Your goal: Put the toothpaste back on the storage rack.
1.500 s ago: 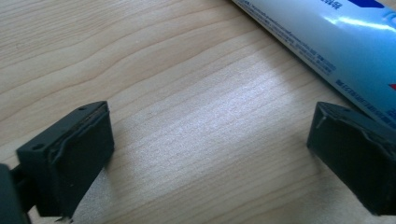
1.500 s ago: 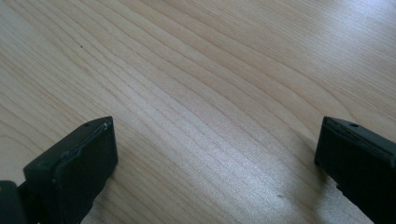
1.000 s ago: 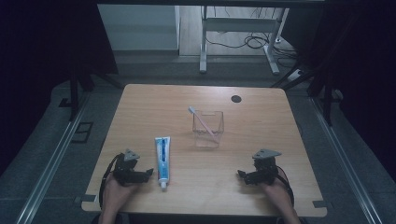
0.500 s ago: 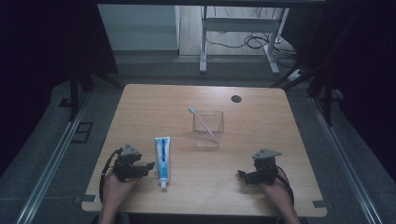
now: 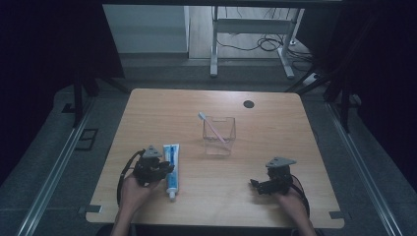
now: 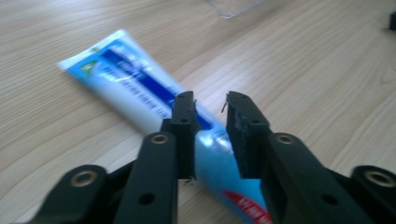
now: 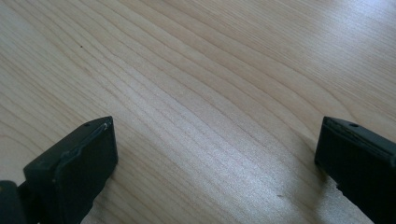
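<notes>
Lengthwise on table (image 5: 275,147), toothpaste tube (image 5: 171,162) (cap nearward)

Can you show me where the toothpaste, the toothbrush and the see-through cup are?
toothpaste (image 5: 172,164): high view, middle of the tube.
toothbrush (image 5: 212,126): high view, on its pink handle.
cup (image 5: 219,143): high view, on its front wall.

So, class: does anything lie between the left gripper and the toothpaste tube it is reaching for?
No, nothing visible does. In the left gripper view the left gripper has its jaws a little apart, one on each side of the toothpaste tube, which lies flat on the bare wooden table. Whether the jaws touch the tube is unclear.
</notes>
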`<state>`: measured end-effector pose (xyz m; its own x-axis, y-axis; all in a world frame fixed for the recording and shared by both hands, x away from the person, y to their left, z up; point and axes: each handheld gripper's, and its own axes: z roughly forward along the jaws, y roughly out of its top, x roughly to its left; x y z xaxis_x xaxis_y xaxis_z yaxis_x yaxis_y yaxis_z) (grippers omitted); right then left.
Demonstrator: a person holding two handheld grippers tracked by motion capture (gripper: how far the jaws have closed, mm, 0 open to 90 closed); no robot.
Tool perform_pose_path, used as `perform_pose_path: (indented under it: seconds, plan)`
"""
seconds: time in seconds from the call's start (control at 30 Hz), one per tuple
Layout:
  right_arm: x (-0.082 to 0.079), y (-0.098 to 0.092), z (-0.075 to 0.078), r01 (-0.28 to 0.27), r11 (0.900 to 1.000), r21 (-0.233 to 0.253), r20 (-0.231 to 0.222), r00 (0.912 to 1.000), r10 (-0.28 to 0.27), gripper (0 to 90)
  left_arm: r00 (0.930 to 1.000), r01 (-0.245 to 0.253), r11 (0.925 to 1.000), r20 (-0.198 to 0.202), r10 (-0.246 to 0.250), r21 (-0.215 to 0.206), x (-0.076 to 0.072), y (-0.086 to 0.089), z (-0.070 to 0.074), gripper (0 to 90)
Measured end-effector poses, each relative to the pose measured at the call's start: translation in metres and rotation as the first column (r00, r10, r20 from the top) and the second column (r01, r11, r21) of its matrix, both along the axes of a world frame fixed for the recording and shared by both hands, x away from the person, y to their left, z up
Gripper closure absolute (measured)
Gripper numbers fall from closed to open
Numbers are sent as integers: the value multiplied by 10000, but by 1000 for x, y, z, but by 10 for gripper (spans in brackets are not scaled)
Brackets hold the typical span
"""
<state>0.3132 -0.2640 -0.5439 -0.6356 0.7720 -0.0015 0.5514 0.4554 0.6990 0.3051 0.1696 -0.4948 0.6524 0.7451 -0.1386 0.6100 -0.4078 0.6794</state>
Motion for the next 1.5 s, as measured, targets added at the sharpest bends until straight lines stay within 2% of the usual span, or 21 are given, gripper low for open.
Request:
perform_pose_path:
  seconds: [0.23, 0.4, 0.63, 0.97, 1.17, 1.33, 1.5]
  plan:
    - [0, 0, 0, 2, 10000, 2, -1, 10000, -2, 0, 9983, 490, 9987, -308, -486, 118, 2, -16, -4, 841]
    - [0, 0, 0, -4, 10000, 2, -5, 10000, 4, 0, 9962, 663, 9974, -585, -646, 280, 0, -23, -10, 854]
    - [0, 0, 0, -7, 10000, 4, -6, 10000, 7, 0, 9938, 944, 9941, -635, -910, 540, -5, -26, -14, 847]
    - [0, 0, 0, -10, 10000, 4, -4, 10000, 10, 0, 9937, 874, 9935, -763, -818, 733, -8, -15, -15, 861]
    - [0, 0, 0, -8, 10000, 5, -7, 10000, 8, 0, 9928, 952, 9886, -837, -857, 1168, -9, -3, -16, 856]
    - [0, 0, 0, -5, 10000, 4, -6, 10000, 5, 0, 9942, 693, 9887, -914, -574, 1330, -10, 5, -17, 856]
    - [0, 0, 0, -4, 10000, 1, -5, 10000, 4, 0, 9925, 900, 9848, -956, -763, 1486, -10, 5, -16, 835]
